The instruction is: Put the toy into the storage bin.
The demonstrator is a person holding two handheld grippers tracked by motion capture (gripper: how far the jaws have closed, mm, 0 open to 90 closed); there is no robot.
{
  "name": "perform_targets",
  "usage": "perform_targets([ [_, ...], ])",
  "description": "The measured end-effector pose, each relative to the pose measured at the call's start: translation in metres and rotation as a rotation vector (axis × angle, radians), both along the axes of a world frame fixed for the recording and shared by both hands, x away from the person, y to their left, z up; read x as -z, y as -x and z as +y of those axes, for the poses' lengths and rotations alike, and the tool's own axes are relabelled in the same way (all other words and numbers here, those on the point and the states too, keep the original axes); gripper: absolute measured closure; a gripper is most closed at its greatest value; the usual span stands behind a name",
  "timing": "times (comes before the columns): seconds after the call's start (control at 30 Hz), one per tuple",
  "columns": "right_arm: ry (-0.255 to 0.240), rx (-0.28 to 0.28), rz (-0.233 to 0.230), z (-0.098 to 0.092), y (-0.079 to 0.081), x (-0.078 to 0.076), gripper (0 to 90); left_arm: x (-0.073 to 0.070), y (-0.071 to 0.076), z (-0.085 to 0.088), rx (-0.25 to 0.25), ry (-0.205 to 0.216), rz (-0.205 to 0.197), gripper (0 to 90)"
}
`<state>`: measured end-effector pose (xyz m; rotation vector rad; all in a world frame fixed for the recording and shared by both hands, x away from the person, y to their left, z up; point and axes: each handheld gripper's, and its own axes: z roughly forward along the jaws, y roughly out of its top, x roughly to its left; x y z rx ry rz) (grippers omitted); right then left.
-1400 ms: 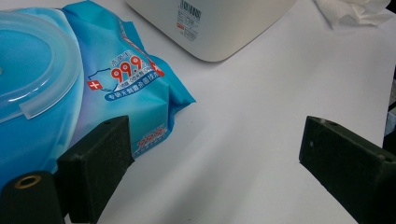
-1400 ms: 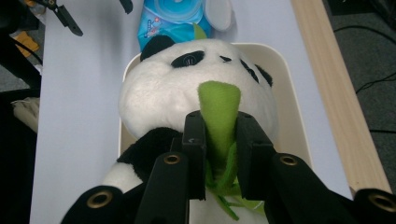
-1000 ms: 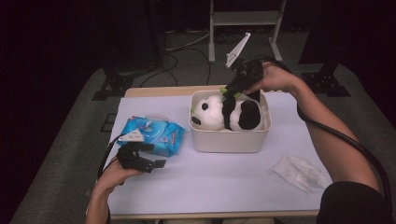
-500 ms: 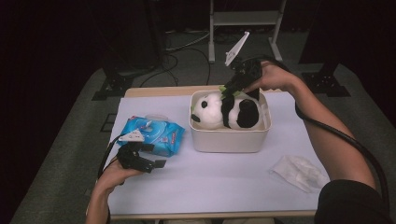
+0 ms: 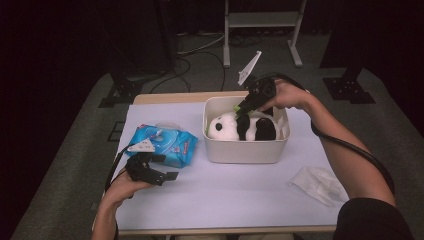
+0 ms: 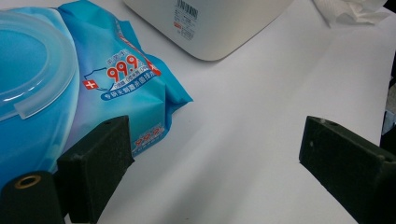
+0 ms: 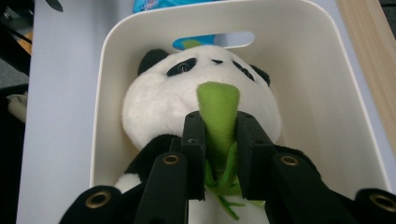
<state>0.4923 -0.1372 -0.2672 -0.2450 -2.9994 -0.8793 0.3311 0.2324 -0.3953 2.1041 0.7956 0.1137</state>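
The white bin (image 5: 245, 145) is seen from above and from the person's side in the high view, at a middle distance. Its outer wall (image 6: 219, 28) is viewed from low near the tabletop in the left gripper view, past the wipes packet (image 6: 93, 88). Its inside (image 7: 299, 60) is looked into closely from above in the right gripper view.

Black right gripper (image 5: 248, 104) – grey three-cornered plate, black cable, dark sleeve.

Table (image 5: 240, 200): bin (image 5: 245, 149), wipes pack (image 5: 167, 145), tissue (image 5: 320, 184).
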Motion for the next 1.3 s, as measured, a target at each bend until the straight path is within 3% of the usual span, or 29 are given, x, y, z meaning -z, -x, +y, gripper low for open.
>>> perform_targets([
  [0.4,0.022,0.021,0.024,-0.003,0.004,0.021,72.9,-0.002,0.003,-0.004,0.008,-0.009,-0.005,9.0],
  [0.6,0.009,0.035,0.029,-0.010,0.006,0.029,72.0,-0.001,0.004,-0.004,0.009,-0.013,-0.003,8.9],
  [1.3,-0.022,0.061,0.047,-0.018,0.011,0.034,63.0,-0.001,0.003,-0.005,0.016,-0.013,-0.007,8.9],
])
